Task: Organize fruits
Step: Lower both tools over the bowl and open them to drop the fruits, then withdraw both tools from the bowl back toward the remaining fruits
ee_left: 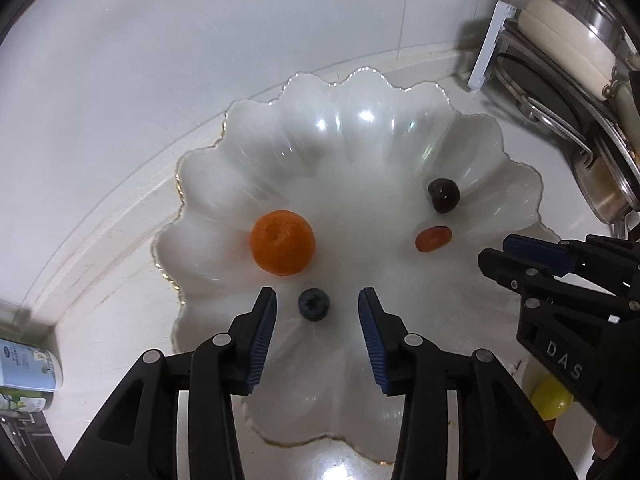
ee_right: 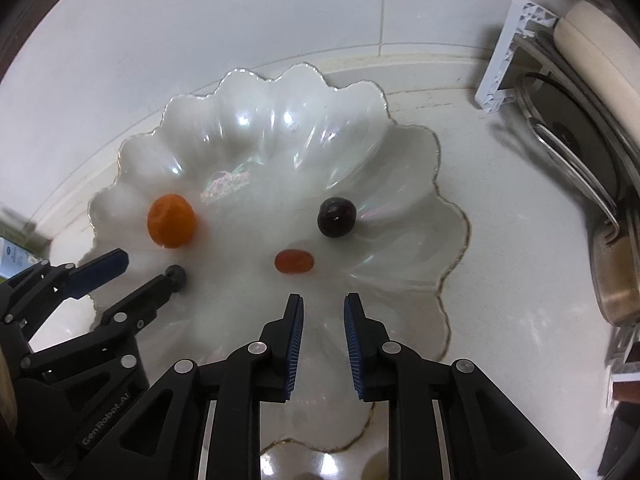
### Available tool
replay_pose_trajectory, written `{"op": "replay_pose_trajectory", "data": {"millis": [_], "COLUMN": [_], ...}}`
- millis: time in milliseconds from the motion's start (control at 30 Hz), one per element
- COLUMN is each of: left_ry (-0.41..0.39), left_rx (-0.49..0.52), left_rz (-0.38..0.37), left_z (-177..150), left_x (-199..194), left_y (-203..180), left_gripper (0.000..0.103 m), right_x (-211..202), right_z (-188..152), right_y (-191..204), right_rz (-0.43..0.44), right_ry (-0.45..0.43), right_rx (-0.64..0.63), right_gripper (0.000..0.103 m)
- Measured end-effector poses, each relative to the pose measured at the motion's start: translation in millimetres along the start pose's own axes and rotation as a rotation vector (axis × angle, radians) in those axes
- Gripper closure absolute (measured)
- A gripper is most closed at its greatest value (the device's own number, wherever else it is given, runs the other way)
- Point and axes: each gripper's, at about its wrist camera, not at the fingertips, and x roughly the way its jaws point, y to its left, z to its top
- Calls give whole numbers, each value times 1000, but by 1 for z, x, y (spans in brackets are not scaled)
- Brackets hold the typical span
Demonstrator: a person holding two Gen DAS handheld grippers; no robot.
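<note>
Looking mostly done: four fruits in dish (ee_left: 224, 128), blueberry (ee_left: 314, 305) loose between parted left gripper (ee_left: 317, 312); right gripper (ee_right: 322, 312) slightly open, empty; yellow fruit (ee_left: 550, 402) outside, right of it.

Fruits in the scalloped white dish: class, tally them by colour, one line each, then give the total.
Orange: 2, the round orange fruit and the small oval fruit
Dark blue: 1, the blueberry
Dark red-black: 1, the cherry
Total: 4

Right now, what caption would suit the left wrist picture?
Open left fingers straddle a blueberry on a scalloped white plate, beside a small orange.
</note>
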Motion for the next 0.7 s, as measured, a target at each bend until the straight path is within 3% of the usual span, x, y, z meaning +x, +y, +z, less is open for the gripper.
{"op": "replay_pose_trajectory", "data": {"millis": [333,700], "left_ry": [-116,-251], "left_rx": [0,-17], "left_rz": [60,55], "left_z": [-8,-25], "left_x": [-42,-100], "left_y": [0,-1], "left_gripper": [59,59], "right_x": [-39,-98], "right_z": [-11,-30], "right_y": [2,9], "right_rz": [-21,-21], "right_ry": [-94,-227], "right_rx": [-3,3], "right_gripper": [81,81]}}
